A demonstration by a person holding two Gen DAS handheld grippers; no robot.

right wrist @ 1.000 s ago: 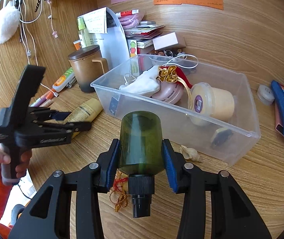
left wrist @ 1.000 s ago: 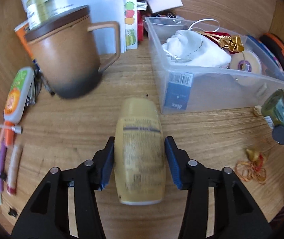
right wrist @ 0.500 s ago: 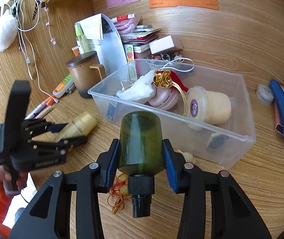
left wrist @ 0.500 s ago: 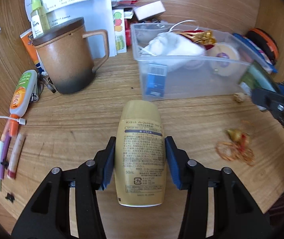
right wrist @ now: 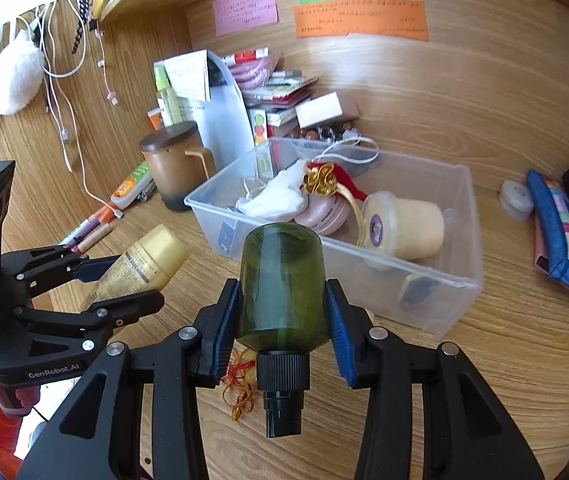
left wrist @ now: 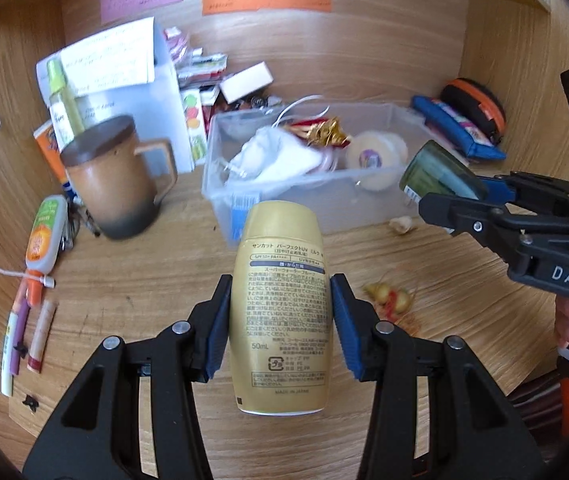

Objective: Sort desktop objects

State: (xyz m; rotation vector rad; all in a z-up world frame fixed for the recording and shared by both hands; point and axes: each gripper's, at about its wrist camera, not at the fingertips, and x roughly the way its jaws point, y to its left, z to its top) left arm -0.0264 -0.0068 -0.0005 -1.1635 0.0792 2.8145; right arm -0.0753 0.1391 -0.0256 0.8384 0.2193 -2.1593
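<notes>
Wooden desk [right wrist: 504,360] carries it all. Clear plastic storage bin [right wrist: 436,280] sits mid-desk toward the back wall, already holding a white cloth pouch [right wrist: 276,200], cream jar [right wrist: 408,224] etc. Brown lidded mug [left wrist: 112,184] stands near the desk's left edge, just beside the bin. Left gripper [left wrist: 280,320] pinches a gold plastic sunscreen bottle [left wrist: 282,312], held off the desk, in front of the bin's near wall. Right gripper [right wrist: 284,312] clamps a dark green glass bottle w/ black cap [right wrist: 282,288], cap pointing back at the camera, also short of the bin. Likely step: dropping both in. Best bet: clear the rim fully, one at a time, aim for the bare right corner, release low.
</notes>
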